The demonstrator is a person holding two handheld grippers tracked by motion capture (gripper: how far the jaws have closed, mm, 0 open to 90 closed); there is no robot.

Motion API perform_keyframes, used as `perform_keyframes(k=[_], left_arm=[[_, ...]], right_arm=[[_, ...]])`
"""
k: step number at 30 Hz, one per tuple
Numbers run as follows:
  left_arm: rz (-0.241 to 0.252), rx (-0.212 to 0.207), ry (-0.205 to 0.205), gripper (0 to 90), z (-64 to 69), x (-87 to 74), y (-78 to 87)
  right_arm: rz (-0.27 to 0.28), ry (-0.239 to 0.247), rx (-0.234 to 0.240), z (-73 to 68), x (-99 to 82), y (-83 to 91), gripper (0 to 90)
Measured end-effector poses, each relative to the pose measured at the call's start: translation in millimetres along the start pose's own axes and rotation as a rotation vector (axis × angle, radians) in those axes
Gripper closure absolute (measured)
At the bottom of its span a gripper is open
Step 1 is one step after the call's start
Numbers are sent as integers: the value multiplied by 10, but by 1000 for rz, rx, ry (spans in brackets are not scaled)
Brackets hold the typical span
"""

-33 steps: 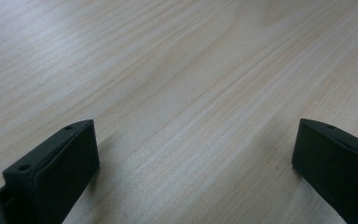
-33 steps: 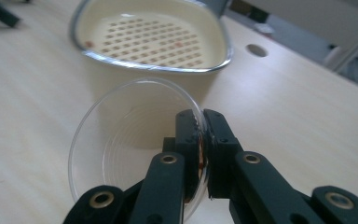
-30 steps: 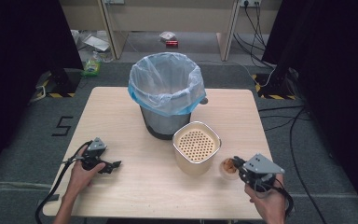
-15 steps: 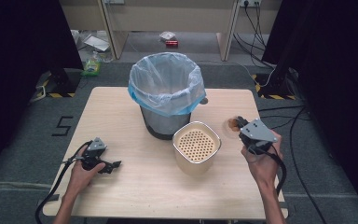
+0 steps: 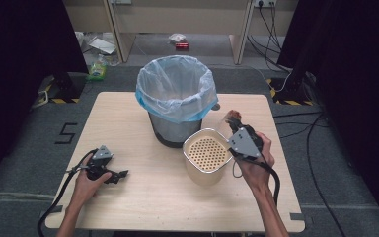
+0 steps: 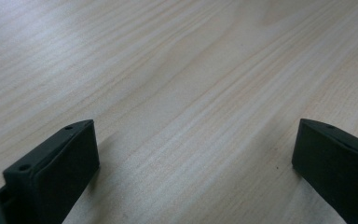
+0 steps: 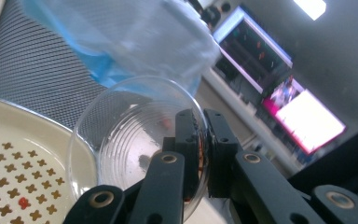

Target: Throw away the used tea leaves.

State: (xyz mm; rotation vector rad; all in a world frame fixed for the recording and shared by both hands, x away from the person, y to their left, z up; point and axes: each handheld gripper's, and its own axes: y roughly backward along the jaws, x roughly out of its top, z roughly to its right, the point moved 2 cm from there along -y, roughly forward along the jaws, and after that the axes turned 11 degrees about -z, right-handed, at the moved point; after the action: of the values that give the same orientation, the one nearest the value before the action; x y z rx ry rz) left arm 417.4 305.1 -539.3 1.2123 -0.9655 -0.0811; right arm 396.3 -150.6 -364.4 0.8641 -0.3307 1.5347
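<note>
A: Pale wood worktop [image 5: 143, 207], what's on it nearest us?

B: Left gripper [image 5: 109, 173], resting left of the strainer basket [image 5: 206, 155], jaws spread wide, nothing between them.

A: And the right gripper [image 7: 201, 140]?

B: Just right of the basket, clamped on the rim of a clear plastic bowl [image 7: 130, 135] tilted over it.

A: Beyond that?

B: The lined bin [image 5: 176, 96], touching the basket's far side. I'd tip slowly, rim low, so nothing spills onto wood.

Blue-edged bag [image 5: 176, 91], cream perforated strainer [image 5: 206, 154], pale woodgrain table [image 5: 143, 197].
</note>
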Motion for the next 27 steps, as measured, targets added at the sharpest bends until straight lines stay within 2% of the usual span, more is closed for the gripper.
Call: perform_keyframes(k=[1,2,3,5,6,9,10,11,14,16,17,18,20,23,25,27], left_arm=[[0,0,0,0,0,0,0],[0,0,0,0,0,0,0],[0,0,0,0,0,0,0],[0,0,0,0,0,0,0],[0,0,0,0,0,0,0],[0,0,0,0,0,0,0],[0,0,0,0,0,0,0],[0,0,0,0,0,0,0],[0,0,0,0,0,0,-1],[0,0,0,0,0,0,0],[0,0,0,0,0,0,0],[0,0,0,0,0,0,0],[0,0,0,0,0,0,0],[0,0,0,0,0,0,0],[0,0,-1,0,-1,0,0],[0,0,0,0,0,0,0]], right_arm=[[12,87,-30,-100,28,-3,860],[12,87,-30,-100,28,-3,860],[31,158,-53,-180,49,-3,860],[39,209,-73,-245,65,1,861],[39,209,-73,-245,65,1,861],[65,254,-110,-319,66,6,860],[83,309,-146,-345,69,18,864],[98,323,-160,-352,75,31,864],[122,309,-176,-374,91,69,865],[128,433,-225,-480,90,54,866],[141,466,-248,-512,87,50,867],[141,466,-248,-512,87,50,867],[164,529,-285,-583,95,48,870],[152,553,-290,-604,81,15,869],[168,604,-333,-617,71,12,873],[163,606,-345,-618,65,-12,873]])
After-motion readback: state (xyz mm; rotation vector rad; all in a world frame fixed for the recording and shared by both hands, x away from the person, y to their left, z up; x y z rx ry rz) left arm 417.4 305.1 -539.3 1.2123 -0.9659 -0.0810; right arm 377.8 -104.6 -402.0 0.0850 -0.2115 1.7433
